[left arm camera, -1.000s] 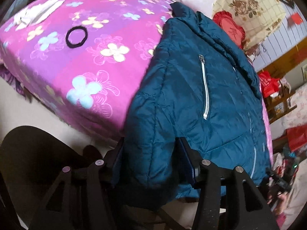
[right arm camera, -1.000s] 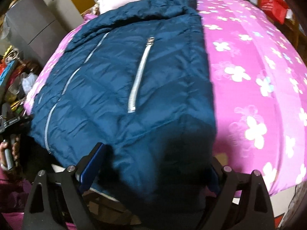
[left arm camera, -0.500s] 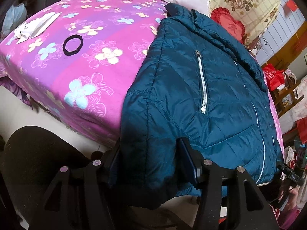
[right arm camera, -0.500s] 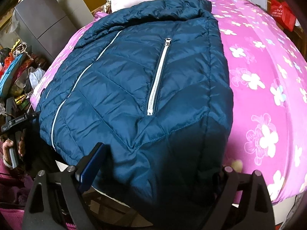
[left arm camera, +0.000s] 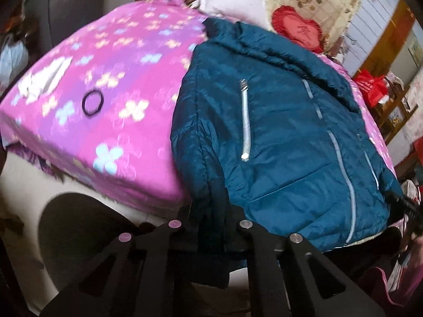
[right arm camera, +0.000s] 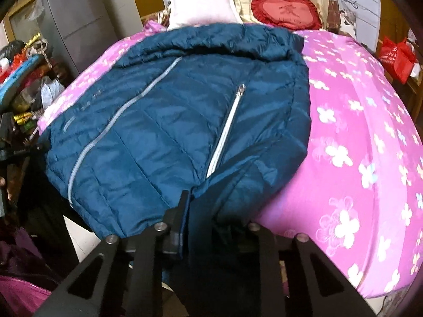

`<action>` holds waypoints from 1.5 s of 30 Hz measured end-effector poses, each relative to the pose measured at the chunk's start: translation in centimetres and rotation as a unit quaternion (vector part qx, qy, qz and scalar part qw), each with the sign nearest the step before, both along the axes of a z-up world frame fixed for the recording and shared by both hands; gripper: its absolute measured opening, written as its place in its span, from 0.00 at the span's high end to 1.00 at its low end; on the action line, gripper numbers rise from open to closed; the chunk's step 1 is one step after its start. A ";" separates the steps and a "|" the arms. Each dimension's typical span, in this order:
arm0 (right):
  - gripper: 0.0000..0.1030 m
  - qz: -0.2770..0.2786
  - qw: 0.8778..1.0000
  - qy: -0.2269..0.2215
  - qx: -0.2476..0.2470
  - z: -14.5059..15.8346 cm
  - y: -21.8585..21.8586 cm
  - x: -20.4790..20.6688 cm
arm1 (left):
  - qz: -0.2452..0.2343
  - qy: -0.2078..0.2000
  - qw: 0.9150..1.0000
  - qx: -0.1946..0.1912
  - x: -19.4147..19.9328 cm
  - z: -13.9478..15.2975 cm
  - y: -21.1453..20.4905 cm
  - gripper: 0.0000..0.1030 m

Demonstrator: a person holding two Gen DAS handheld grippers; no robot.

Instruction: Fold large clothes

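A: Setting? Bedroom — cluttered, bed with a pink floral cover (left arm camera: pixel 127 121), white pillow (right arm camera: pixel 203 6) and red heart cushion (right arm camera: pixel 285 9) at the head end.

B: Task item?

A: Teal puffer jacket (left arm camera: pixel 285 132), front up, collar toward the head end, hem hanging over the foot edge of the bed. It lies along one side of the bed, the other side mostly bare pink cover. Black hair tie (left arm camera: pixel 92 103) sits out there, well apart from the jacket.

B: Grippers?

A: Left gripper (left arm camera: pixel 211 224) — fingers nearly together, clamped on dark fabric at the hem corner beside the bare cover. Right gripper (right arm camera: pixel 211 227) also closed down on hem fabric, near the foot of the pocket zipper (right arm camera: pixel 224 132). Exactly which hem corner the right one has, can't tell; fabric hides the tips.

B: Relation that matters?

A: Jacket's long axis runs straight away from both grippers, hem to collar. Both hold the near end and seem about equally close, so my read is the hem gets carried forward toward the collar. Risk: slick padded shell slipping out, or hem bunching.
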State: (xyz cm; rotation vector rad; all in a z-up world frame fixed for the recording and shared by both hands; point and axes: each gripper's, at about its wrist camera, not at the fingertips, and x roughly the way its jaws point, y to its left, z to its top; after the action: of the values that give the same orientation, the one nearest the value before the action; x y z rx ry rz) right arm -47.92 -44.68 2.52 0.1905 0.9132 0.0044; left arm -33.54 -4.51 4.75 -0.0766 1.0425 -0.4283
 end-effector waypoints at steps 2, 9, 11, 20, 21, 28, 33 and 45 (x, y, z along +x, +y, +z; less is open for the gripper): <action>0.79 -0.001 1.000 -0.021 0.012 1.1 -0.4 -0.1 | 0.001 -0.007 1.000 -0.014 0.2 1.3 0.3 1.00; 0.80 -0.011 0.996 -0.090 0.027 5.3 -1.9 1.1 | 0.020 -0.038 0.997 -0.069 2.4 5.8 1.1 1.00; 0.80 -0.017 0.994 -0.105 0.031 6.4 -2.4 1.7 | 0.024 -0.053 0.995 -0.078 3.3 7.1 0.8 1.00; 0.80 -0.064 0.986 -0.151 0.032 10.4 -6.0 6.8 | 0.043 -0.112 0.989 -0.089 9.1 11.4 -1.9 1.00; 0.80 -0.067 0.986 -0.153 0.031 10.6 -6.3 7.5 | 0.045 -0.120 0.988 -0.085 10.0 11.7 -2.5 1.00; 0.80 -0.093 0.984 -0.148 0.013 11.6 -8.8 12.7 | 0.056 -0.151 0.985 -0.066 14.8 12.9 -5.5 1.00; 0.80 -0.112 0.983 -0.142 0.001 11.6 -10.7 16.3 | 0.067 -0.151 0.984 -0.061 19.3 13.2 -7.4 1.00; 0.80 -0.148 0.983 -0.103 -0.018 10.6 -16.0 28.5 | 0.100 -0.144 0.983 -0.045 30.6 11.4 -12.9 1.00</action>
State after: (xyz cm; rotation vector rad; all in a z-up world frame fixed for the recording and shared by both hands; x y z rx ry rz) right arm -19.40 -60.66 13.15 0.2863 0.6709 -0.2642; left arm -2.90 -17.41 16.17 -0.1931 0.7221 -0.2924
